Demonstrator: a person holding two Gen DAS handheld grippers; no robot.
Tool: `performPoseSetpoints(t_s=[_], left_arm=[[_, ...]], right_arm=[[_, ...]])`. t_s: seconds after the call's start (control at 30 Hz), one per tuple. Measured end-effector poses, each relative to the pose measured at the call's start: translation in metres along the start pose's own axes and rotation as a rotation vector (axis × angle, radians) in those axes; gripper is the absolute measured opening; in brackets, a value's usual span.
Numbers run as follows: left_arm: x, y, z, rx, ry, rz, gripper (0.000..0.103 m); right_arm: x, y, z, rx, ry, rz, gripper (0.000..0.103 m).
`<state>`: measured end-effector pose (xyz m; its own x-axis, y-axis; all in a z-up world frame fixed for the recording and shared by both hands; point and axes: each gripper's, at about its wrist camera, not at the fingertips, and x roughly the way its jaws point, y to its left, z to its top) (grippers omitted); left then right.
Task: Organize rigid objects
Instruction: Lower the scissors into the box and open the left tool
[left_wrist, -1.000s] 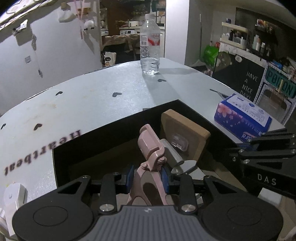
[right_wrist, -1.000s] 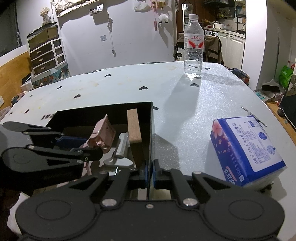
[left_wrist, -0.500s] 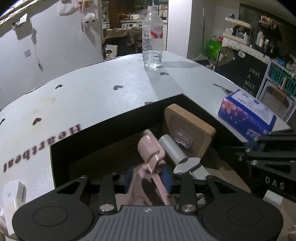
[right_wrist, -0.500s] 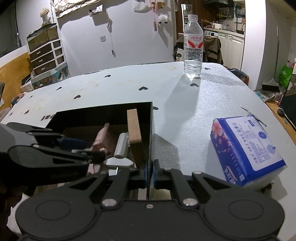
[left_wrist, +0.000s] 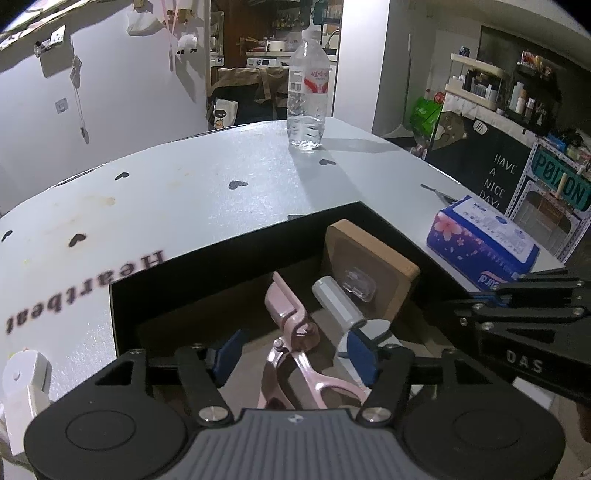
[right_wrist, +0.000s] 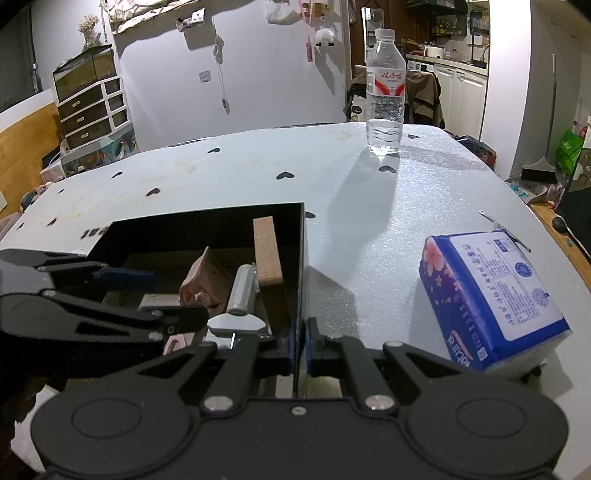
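Note:
A black box stands open on the white table. Inside lie a pink clamp-like tool, a silver cylinder and a wooden block leaning on the right wall. My left gripper hangs over the box, its jaws opening; the pink tool lies between them, free of the blue pads. In the right wrist view the pink tool and wooden block show beside the left gripper. My right gripper is shut on the box's thin right wall.
A clear water bottle stands at the table's far side. A blue tissue pack lies right of the box, with a thin metal piece behind it. A white object sits at the table's near left edge.
The left jaws have spread apart and let go of the pink tool, which has tipped down and now lies lower in the box. The right gripper has not moved.

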<state>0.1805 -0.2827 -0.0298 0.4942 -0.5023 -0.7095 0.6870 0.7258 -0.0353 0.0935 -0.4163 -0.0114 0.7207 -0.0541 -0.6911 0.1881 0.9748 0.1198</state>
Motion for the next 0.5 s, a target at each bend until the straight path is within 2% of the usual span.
performPoseSetpoints(t_s=[0.23, 0.5], left_arm=[[-0.027, -0.005, -0.002, 0.031, -0.049, -0.022, 0.076], [-0.052, -0.001, -0.005, 0.021, -0.098, -0.033, 0.078]], right_arm=[[0.001, 0.001, 0.001, -0.002, 0.003, -0.009, 0.006], [0.002, 0.000, 0.001, 0.001, 0.005, -0.012, 0.006]])
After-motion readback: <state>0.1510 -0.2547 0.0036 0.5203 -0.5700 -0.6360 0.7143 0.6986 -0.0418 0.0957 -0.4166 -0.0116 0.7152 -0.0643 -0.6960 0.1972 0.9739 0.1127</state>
